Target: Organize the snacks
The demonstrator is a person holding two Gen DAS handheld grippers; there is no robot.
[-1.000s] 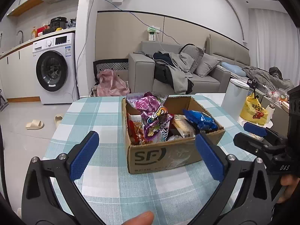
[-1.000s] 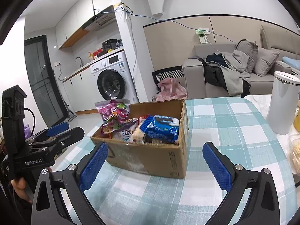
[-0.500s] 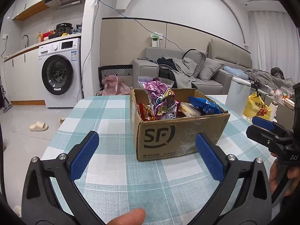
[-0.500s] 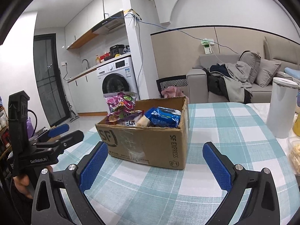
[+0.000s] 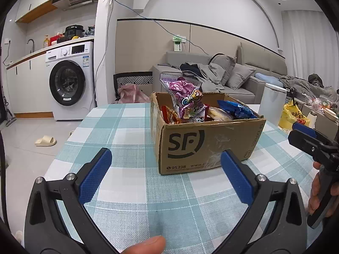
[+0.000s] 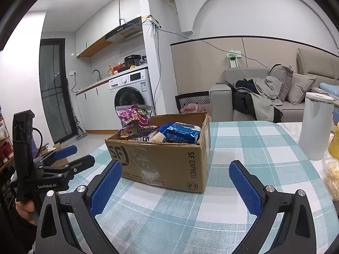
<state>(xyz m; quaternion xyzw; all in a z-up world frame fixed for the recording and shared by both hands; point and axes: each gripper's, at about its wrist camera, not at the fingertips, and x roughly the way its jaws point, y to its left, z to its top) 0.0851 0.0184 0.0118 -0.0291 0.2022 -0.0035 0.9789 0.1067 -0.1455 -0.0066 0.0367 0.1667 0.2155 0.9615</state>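
A brown cardboard box (image 5: 203, 146) (image 6: 161, 165) marked SF stands on the checked tablecloth, filled with snack packs. A purple bag (image 5: 186, 99) (image 6: 135, 118) sticks up highest, a blue pack (image 5: 235, 110) (image 6: 182, 132) lies toward one side, and a red pack (image 5: 169, 116) sits near the front. My left gripper (image 5: 167, 165) is open, low over the table just short of the box. My right gripper (image 6: 175, 177) is open too, facing the box's corner from nearby, empty. Each gripper also shows in the other's view: the right gripper (image 5: 305, 135), the left gripper (image 6: 65, 156).
A white cylindrical bin (image 6: 316, 127) stands at the table's right side beside a yellow bag (image 5: 293, 116) and a clear food container (image 6: 332, 177). The table (image 5: 131, 131) has bare cloth left of the box. Beyond are a sofa (image 5: 211, 78) and a washing machine (image 5: 70, 82).
Both grippers have dropped lower toward the table, so the box now appears more side-on and closer. Both stay open.
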